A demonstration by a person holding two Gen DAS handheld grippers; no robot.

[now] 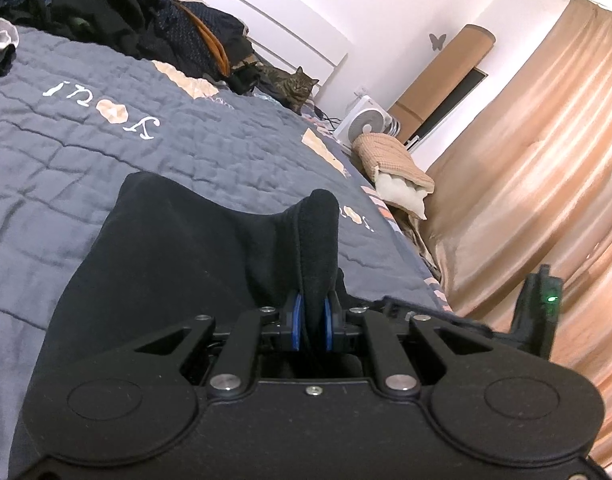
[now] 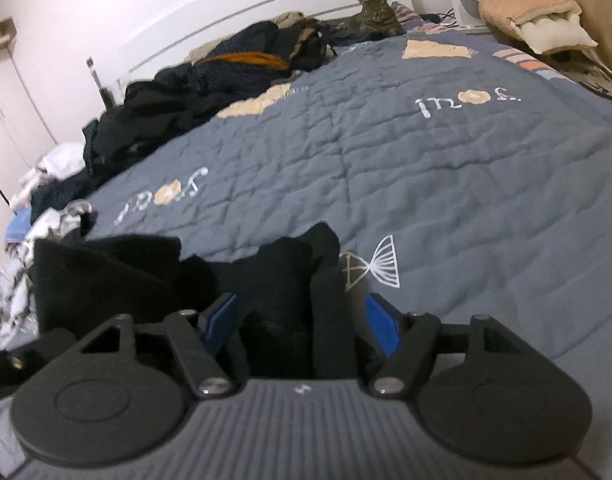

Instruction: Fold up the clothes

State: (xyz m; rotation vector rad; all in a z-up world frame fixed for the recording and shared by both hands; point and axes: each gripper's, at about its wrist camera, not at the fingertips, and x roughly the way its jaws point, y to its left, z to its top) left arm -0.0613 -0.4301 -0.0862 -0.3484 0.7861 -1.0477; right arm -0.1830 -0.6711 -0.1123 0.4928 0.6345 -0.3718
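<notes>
The left claw [image 1: 310,322] is pinched tight on a raised fold of the black garment [image 1: 177,248], its 2 blue pads [image 1: 297,320] pressed against the cloth from either side so that a ridge of fabric stands up between them. The rest of that garment spreads flat on the grey quilt [image 1: 85,128] of the bed, near its foot edge. In the right wrist view the right claw [image 2: 301,320] stands wide apart, blue pads [image 2: 380,322] well separated, with black garment [image 2: 273,280] bunched in the gap between them; whether the cloth touches the pads I cannot tell (the picture is blurred there). A heap of dark clothes [image 1: 117,12] lies along the far side of the bed toward the headboard [image 2: 265,12], with an orange strip showing in it, and some white and grey pieces [image 2: 49,216] trail at the bed's left edge in the right view. A tabby cat [image 1: 293,88] sits at the head corner of the bed. Beyond that corner stand a white fan [image 1: 366,122] and a beige cushion [image 1: 398,176], with tan curtains [image 1: 546,160] along the wall
</notes>
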